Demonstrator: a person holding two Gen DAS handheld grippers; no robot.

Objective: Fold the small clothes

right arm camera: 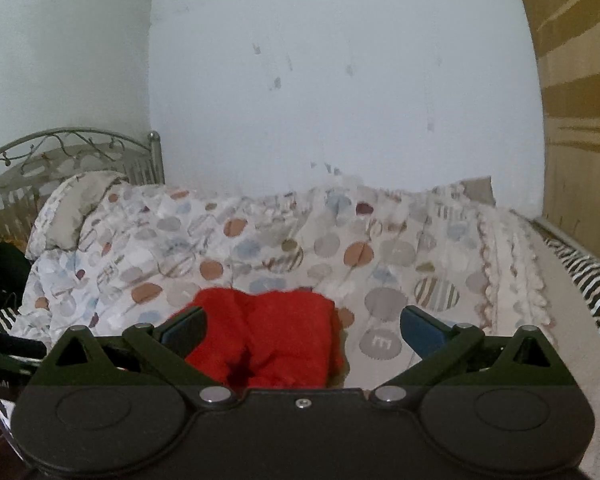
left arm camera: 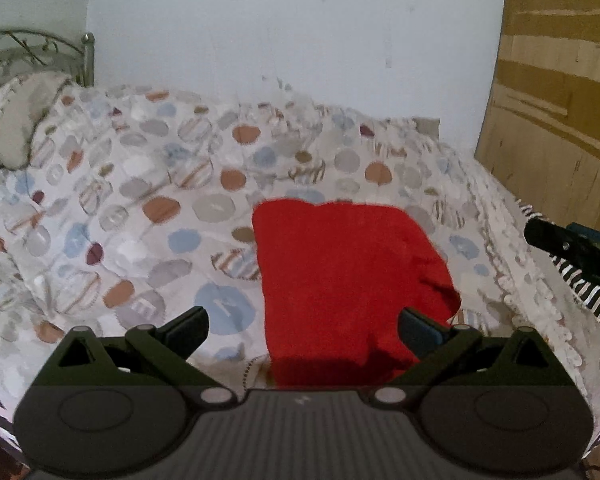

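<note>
We hold both tools above the bed with nothing in either: the left gripper (left arm camera: 302, 330) has its jaws spread wide and empty, and the right gripper (right arm camera: 302, 330) stands the same, wide apart and holding nothing. The small red knitted garment (left arm camera: 344, 280) lies on the pale quilt printed with blue, brown and grey circles (left arm camera: 140, 184), near the bed's front edge and just ahead of our left jaws; in the right view the same red garment (right arm camera: 268, 336) sits low and left of centre, partly behind that gripper's left finger. It looks already folded at least once, though we cannot tell which garment it is. Its long axis runs away from us toward the white wall (left arm camera: 300, 40), with the wavy far edge pointing at the wall and a bulge at the near right corner. The risks, as we judge them: the soft, rumpled quilt may be pinched together with the knit, and a thick, springy fold may slump open or skew if one side is lifted alone. The garment's nearness to the bed edge could let it slide off.
</note>
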